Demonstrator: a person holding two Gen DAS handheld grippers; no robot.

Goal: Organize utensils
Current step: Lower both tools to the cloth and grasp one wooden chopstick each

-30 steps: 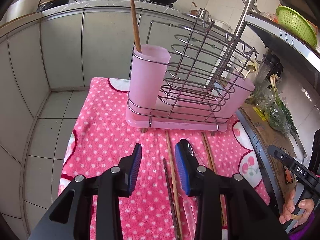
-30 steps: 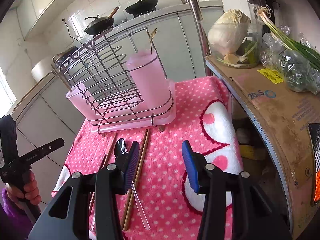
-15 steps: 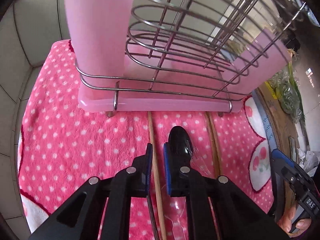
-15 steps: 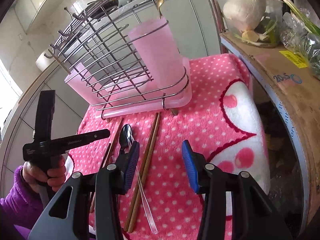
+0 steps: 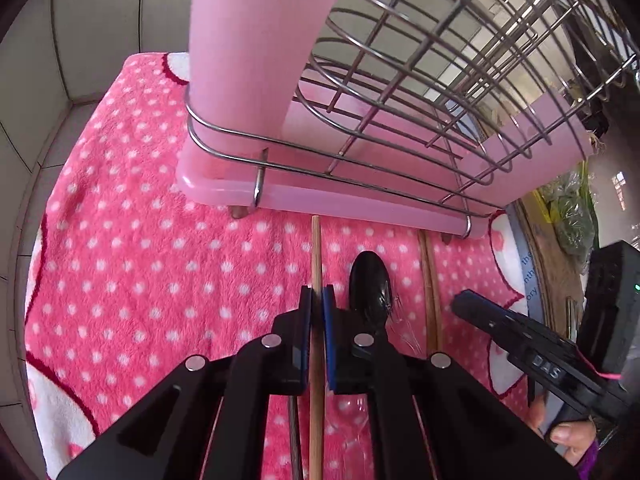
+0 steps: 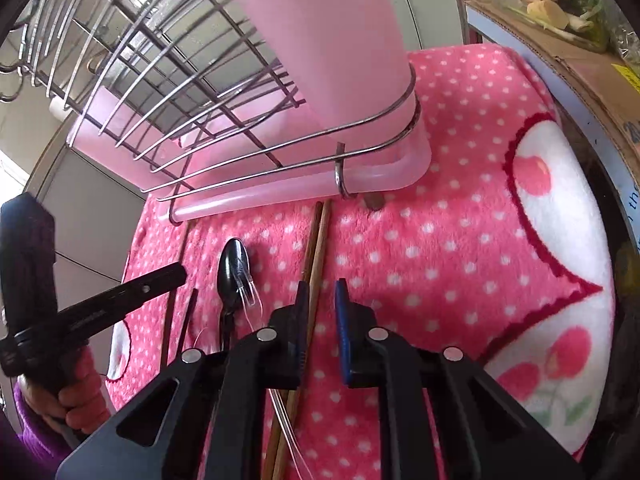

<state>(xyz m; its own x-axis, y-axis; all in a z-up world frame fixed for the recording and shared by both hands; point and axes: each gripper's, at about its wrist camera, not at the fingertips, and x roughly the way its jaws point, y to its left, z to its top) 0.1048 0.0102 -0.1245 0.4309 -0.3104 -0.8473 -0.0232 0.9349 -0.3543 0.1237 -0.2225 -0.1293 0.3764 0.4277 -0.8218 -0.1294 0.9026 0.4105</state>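
My left gripper point(image 5: 317, 296) is closing, its blue pads pressed on a light wooden chopstick point(image 5: 316, 248) that lies on the pink dotted towel point(image 5: 140, 280). A black spoon point(image 5: 370, 284) lies just right of it, then a brown chopstick pair point(image 5: 430, 280). My right gripper point(image 6: 321, 292) is closing around that brown chopstick pair point(image 6: 318, 236). The sticks run along its left pad, and towel shows before the right pad. The spoon point(image 6: 234, 264) and the left gripper point(image 6: 132, 292) lie to the left there. The pink utensil cup point(image 5: 260, 40) stands in the rack ahead.
The wire dish rack point(image 5: 440, 60) on its pink tray point(image 5: 320, 196) fills the space just beyond the utensils. A thin dark stick point(image 6: 186, 320) lies beside the spoon. A cardboard box with vegetables point(image 6: 560, 52) borders the towel on the right. Grey cabinet fronts point(image 5: 100, 20) stand behind.
Both grippers dropped toward the towel and closer to the rack. The left jaws closed onto the light chopstick. The right jaws narrowed around the brown pair.
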